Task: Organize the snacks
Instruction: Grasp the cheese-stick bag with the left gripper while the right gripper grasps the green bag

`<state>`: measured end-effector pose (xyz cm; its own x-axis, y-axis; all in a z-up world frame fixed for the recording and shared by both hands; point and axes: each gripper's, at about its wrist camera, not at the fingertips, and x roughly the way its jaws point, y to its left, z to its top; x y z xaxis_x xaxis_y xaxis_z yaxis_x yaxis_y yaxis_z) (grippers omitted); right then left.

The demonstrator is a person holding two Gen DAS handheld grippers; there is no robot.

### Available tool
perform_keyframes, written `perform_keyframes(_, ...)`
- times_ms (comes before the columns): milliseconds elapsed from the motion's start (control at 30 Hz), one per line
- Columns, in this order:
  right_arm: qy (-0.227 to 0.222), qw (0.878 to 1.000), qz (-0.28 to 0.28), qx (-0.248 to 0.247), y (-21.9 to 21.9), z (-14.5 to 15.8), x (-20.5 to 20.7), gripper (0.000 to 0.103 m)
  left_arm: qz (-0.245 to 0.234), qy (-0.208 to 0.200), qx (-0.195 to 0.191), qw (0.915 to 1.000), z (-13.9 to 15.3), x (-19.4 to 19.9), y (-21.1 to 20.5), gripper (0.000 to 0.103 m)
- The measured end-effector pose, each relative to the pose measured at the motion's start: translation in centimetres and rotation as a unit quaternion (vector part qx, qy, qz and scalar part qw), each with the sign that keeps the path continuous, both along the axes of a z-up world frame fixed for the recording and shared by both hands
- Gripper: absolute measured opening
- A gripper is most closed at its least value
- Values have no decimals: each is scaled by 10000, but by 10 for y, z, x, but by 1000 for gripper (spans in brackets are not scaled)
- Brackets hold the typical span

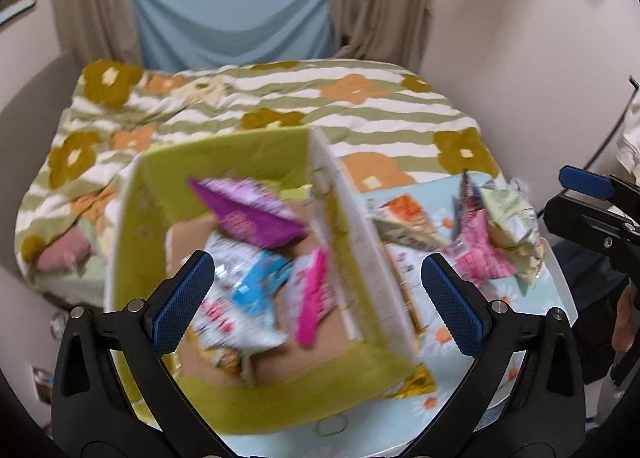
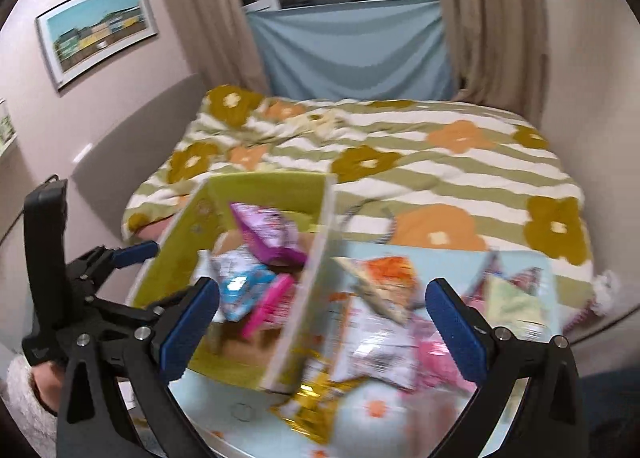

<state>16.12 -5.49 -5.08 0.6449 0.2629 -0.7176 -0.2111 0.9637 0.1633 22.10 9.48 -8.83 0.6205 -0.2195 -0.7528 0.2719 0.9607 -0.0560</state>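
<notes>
Two grippers are hanging with their blue-padded jaws spread wide and nothing between them. Your left gripper [image 1: 316, 298] is hovering over the open green box [image 1: 224, 154], its left pad above the packets inside and its right pad out past the box's white right wall. Your right gripper [image 2: 322, 328] is hovering over that same white wall, its left pad on the box side and its right pad over the loose snacks.

Inside the box, you are looking down at a purple packet [image 1: 250, 214] toward the far wall, a blue packet [image 1: 256, 286] nearer you, a bright pink packet [image 1: 314, 298] leaning close to the right wall, and a white patterned packet [image 1: 224, 322] at the near left. Everything is blurred, so no labels are readable.

Right of the box, an orange-and-cream packet [image 2: 386, 284] is lying just beside the wall, a white-and-pink packet [image 2: 380, 354] nearer you, and a pale green packet [image 2: 516, 306] farther right with pink ones around it. One gold foil packet [image 2: 316, 402] is poking out at the box's near right corner.

Under the box, the pale blue flowered tabletop [image 2: 368, 418] is carrying everything. Beyond the box, a striped flowered bedspread [image 2: 420, 162] is covering a bed.
</notes>
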Motion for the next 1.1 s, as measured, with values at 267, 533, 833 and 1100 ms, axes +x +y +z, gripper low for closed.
perform_keyframes(267, 119, 9968, -786, -7, -91, 2, -4, 103, -636, 212, 226, 9975, -1, 34, -83, 103)
perform_keyframes(533, 615, 9867, -1386, 594, -164, -29, 7, 103, -1124, 896, 842, 9860, -33, 86, -141, 103)
perform_keyframes(833, 1291, 9684, -1854, 1060, -197, -85, 26, 103, -1641, 1587, 1726, 9582, -97, 127, -188, 103)
perform_keyframes(1100, 1614, 9610, -1959, 1094, -200, -117, 44, 103, -1842, 2261, 2122, 9327, -151, 154, -209, 100)
